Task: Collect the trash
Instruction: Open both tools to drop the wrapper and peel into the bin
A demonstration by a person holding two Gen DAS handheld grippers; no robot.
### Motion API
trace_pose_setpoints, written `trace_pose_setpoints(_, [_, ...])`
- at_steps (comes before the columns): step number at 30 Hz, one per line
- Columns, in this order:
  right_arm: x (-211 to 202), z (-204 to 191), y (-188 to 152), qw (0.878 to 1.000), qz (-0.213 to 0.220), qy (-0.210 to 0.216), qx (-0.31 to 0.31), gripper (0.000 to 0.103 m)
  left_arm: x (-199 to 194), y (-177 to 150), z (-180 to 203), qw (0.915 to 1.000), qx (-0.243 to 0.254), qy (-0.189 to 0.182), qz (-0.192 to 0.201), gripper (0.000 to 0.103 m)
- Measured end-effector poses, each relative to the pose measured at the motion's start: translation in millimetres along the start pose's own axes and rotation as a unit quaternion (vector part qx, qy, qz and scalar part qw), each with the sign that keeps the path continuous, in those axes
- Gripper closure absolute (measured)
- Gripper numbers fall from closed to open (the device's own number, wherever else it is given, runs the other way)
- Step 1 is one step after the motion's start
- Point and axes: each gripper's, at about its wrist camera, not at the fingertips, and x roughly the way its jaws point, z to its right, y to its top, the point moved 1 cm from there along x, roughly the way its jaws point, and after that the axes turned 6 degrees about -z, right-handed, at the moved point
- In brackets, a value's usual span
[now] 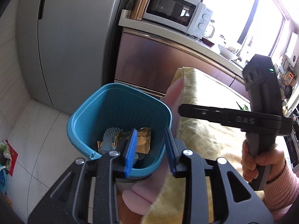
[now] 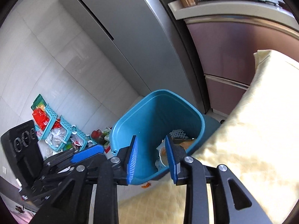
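Note:
A blue trash bin stands on the floor beside the cloth-covered table. Gold wrappers and a white foam net lie in its bottom, along with a clear plastic wrapper. My left gripper hangs over the bin's near rim, open, with nothing between its blue pads. My right gripper is also over the bin, open and empty. A hand in a pink sleeve holds the right gripper's handle. A small orange scrap lies on the floor by the bin.
A yellow cloth covers the table at right, its edge close to the bin. A grey fridge and a cabinet with a microwave stand behind. A teal rack with bags lies on the floor at left.

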Motion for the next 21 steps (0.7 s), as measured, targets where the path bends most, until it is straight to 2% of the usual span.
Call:
trace_pose_setpoints(6, [-46.8,4.8,-17.4,0.999,0.034,-0.009,-0.013,0.071,3.9,2.4,29.1,0.9993,0.034,-0.013,0.002,0.059])
trace_pose_setpoints(13, [-113.5,29.9,-45.0,0.995,0.090,-0.048,0.004,0.069,14.4,6.1,80.8,0.9954,0.086,-0.043,0.000,0.046])
trace_pose_setpoints(21, [-179.0,77.9,-83.5,0.983,0.142,-0.094,0.062,0.069,33.6,13.3,155.6,0.9863,0.147,-0.075,-0.008,0.044])
